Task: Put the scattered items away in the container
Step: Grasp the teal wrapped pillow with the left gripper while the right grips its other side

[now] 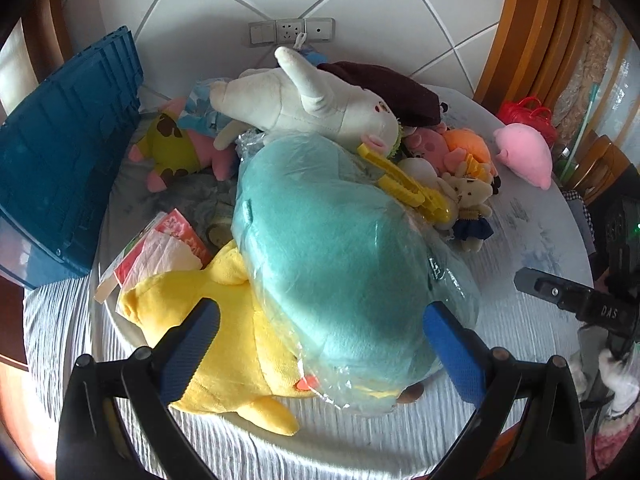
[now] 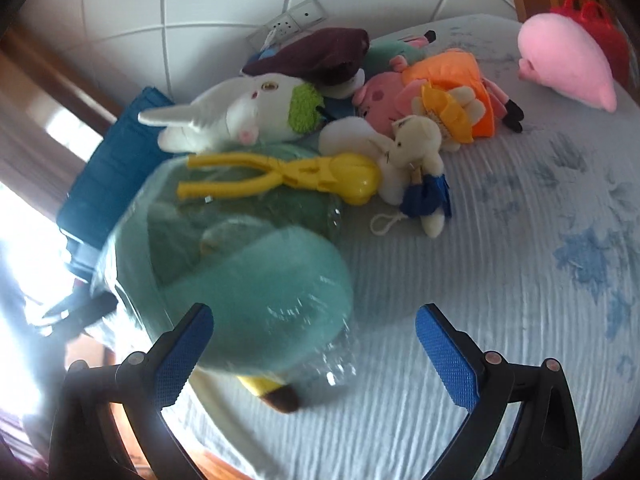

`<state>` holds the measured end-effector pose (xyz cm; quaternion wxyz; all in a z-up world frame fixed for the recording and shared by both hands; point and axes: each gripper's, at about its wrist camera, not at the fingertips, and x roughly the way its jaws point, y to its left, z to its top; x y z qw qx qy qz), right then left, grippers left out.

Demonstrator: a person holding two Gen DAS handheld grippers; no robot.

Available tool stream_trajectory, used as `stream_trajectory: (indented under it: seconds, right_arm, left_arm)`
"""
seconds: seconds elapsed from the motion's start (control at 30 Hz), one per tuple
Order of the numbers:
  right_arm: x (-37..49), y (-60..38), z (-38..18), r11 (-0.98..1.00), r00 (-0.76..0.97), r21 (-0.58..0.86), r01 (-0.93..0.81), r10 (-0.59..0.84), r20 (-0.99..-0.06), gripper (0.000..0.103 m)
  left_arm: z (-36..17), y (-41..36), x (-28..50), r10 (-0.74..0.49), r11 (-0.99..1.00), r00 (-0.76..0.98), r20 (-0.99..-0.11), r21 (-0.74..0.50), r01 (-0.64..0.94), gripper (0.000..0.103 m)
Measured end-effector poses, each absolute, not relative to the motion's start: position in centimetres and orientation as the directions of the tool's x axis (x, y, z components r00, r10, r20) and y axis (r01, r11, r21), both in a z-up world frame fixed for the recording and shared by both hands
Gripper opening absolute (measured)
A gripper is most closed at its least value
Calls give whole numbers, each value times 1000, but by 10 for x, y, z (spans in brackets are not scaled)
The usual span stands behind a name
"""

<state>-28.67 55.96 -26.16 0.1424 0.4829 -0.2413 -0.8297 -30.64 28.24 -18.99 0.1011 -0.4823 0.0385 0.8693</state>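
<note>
A heap of soft toys lies on a round table with a pale blue cloth (image 1: 532,216). A large teal plush in clear plastic wrap (image 1: 340,248) lies in front, over a yellow plush (image 1: 224,344). My left gripper (image 1: 322,344) is open, its fingers on either side of the teal plush's near end. My right gripper (image 2: 314,352) is open and empty just above the same teal plush (image 2: 256,280). A blue crate (image 1: 60,152) stands tilted at the table's left edge. Yellow plastic tongs (image 2: 288,176) lie on the teal plush.
A white rabbit plush (image 1: 312,108), a dark brown cap (image 1: 384,88), pink and orange toys (image 2: 436,84), a small bear doll (image 2: 416,160) and a pink round plush (image 2: 568,60) lie behind. A red-and-white packet (image 1: 160,248) lies left. A tiled wall with sockets (image 1: 292,32) stands behind.
</note>
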Motion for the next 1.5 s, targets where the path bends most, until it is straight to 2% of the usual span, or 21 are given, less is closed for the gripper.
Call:
stream_trajectory:
  seconds: [0.13, 0.3, 0.33, 0.37, 0.43, 0.47, 0.63, 0.93, 1.0, 1.13, 1.33, 1.37, 1.43, 1.5]
  right_arm:
    - [-306, 560, -269, -810, -459, 587, 2, -522, -719, 103]
    - [-338, 564, -291, -807, -380, 590, 33, -556, -739, 103]
    - [-345, 565, -294, -810, -364, 585, 35, -555, -748, 103]
    - [-351, 565, -297, -810, -348, 585, 41, -560, -752, 103]
    - [-363, 562, -301, -796, -314, 602, 62, -588, -745, 103]
    - [-370, 557, -303, -787, -296, 613, 73, -604, -740, 103]
    - [-402, 522, -314, -738, -245, 667, 101, -668, -703, 103]
    - [-444, 482, -341, -691, -311, 721, 38, -694, -649, 103]
    - [-453, 477, -350, -671, -321, 742, 15, -706, -632, 103]
    - [-467, 466, -361, -655, -311, 756, 13, -721, -619, 103]
    - [-481, 454, -358, -681, -272, 731, 45, -712, -647, 103]
    - [-485, 453, -364, -669, -277, 742, 42, -721, -635, 103]
    - [-492, 450, -371, -660, -290, 749, 50, -728, -622, 103]
    - [-491, 440, -363, -709, -306, 696, 112, -691, -655, 101]
  left_arm:
    - [-213, 289, -317, 117, -984, -470, -875, -39, -172, 103]
    - [-236, 279, -328, 160, -987, -470, -868, -132, -93, 103]
    - [-236, 275, -327, 160, -987, -478, -864, -141, -75, 97]
    - [-235, 271, -325, 163, -987, -476, -864, -150, -65, 86]
    - [-231, 263, -320, 157, -987, -477, -865, -153, -47, 76]
    - [-228, 262, -317, 123, -992, -485, -866, -118, -40, 75]
    - [-222, 239, -317, 60, -998, -482, -874, -70, 2, 75]
    - [-227, 231, -329, 125, -992, -472, -873, -97, -82, 78]
    - [-229, 231, -333, 138, -990, -471, -871, -103, -99, 83]
    - [-234, 229, -343, 146, -989, -478, -866, -116, -92, 103]
    - [-244, 238, -355, 228, -974, -468, -853, -200, -109, 103]
    - [-247, 242, -356, 250, -968, -462, -851, -222, -115, 100]
    - [-249, 248, -358, 295, -955, -450, -843, -271, -119, 87]
    - [-242, 255, -356, 268, -964, -460, -847, -238, -122, 80]
